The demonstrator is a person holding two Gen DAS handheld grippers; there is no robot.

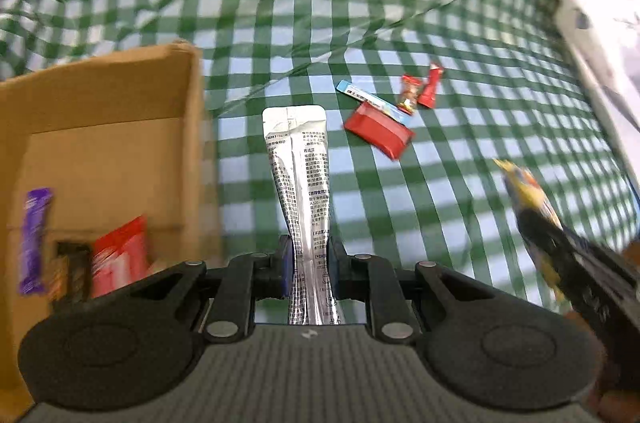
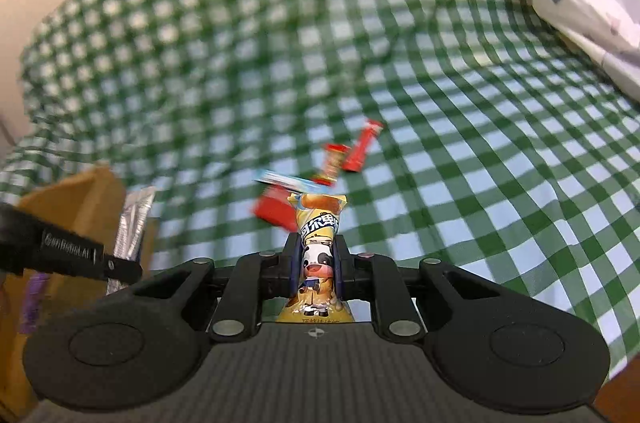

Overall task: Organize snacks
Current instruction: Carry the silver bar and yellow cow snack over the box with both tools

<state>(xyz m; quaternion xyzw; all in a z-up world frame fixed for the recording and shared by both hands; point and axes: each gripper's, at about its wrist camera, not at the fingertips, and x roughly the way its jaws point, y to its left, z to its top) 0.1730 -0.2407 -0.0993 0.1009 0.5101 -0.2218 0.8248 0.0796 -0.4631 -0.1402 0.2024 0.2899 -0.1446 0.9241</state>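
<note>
left wrist view: your left gripper (image 1: 307, 265) is clamped on the silver sachet (image 1: 298, 167), right gripper (image 2: 316, 269) on the cow packet (image 2: 318, 243). swing both over the box (image 1: 108, 127), then drop them.

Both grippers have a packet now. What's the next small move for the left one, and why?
Probably carry it sideways over the cardboard box and release. The left gripper is shut on the silver sachet, clear of the checked cloth, and the box beside it already holds other snacks.
</note>
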